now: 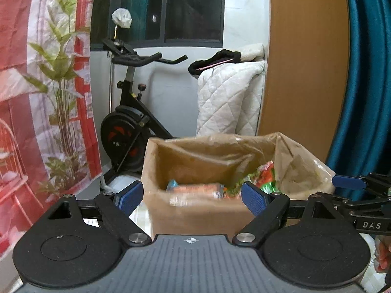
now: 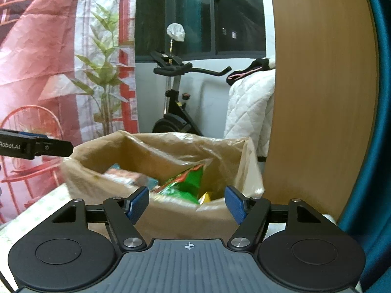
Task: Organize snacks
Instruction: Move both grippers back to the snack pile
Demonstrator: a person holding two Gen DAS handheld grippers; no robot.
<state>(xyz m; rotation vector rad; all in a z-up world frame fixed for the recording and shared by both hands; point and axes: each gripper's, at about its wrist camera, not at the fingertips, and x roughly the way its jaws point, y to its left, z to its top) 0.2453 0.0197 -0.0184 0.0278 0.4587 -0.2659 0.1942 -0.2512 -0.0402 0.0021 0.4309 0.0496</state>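
Snacks: inside the one cardboard box [image 1: 195, 210]. At least three packets show: an orange-and-white packet [image 1: 195, 190] along the near wall, a green-and-red bag [image 2: 188, 183] standing tilted towards the middle, and a yellow packet [image 2: 207, 196] just beside the green bag. Blur may hide more.
Box: one, open-topped, lined with one clear plastic bag [image 1: 300, 161] folded over its rim; it stands on a pale patterned surface [image 2: 36, 210].
Left gripper [image 1: 193, 196]: one, hovering in front of the box; its two blue pads [image 1: 129, 195] stand wide apart, released, nothing between them.
Right gripper [image 2: 187, 202]: one, also in front of the box, to the right of the left gripper; its two fingers are parted and empty.
Behind the box: one exercise bike [image 1: 129, 127], one white quilted cover [image 1: 229, 100], one dark window [image 1: 171, 7].
Left of the box: one red-and-white printed sheet [image 1: 36, 73] with green leaves.
Right of the box: one wooden panel [image 2: 317, 97], then one teal curtain [image 1: 366, 73].
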